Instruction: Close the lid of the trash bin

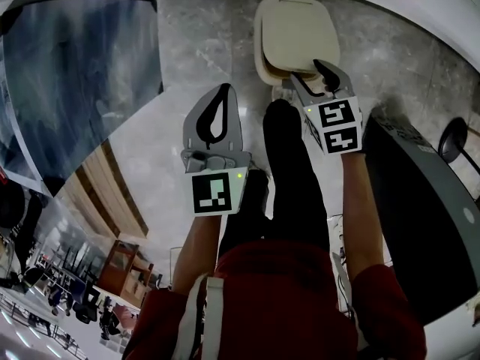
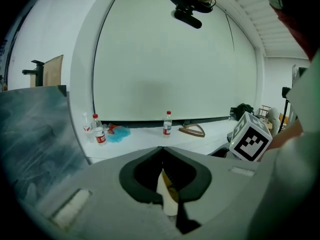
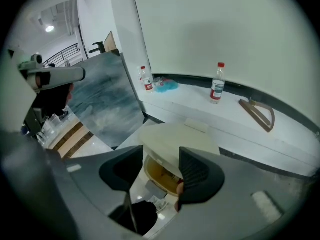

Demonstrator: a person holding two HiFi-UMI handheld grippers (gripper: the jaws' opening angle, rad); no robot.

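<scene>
The grey stone floor [image 1: 195,66] takes up most of what's underfoot, and a big marbled slab [image 1: 75,66] leans off to the person's left.

The cream trash bin [image 1: 264,62] stands on that floor right in front of their feet, close to the white wall. Its lid [image 3: 175,139] sits part-way up, hinged at the far side, with the yellowish inside of the bin showing under the front lip.

To me the bin looks like thin moulded plastic: light, stiff enough and smooth. I'd guess the lid swings down almost under its own weight. Nothing needs pinching; a push on top of the lid near the front edge, away from the hinge, should do it. A push that is too hard or off to one side could make so light a bin skid on the polished floor.

The right gripper [image 1: 319,77] is out over the bin's near edge with its jaws spread wide. The lid's lip lies in the gap between them, and I can't tell whether they touch it.

The left gripper [image 1: 224,88] hangs back, well short of the bin, with its jaws brought together tip to tip and nothing in them.
</scene>
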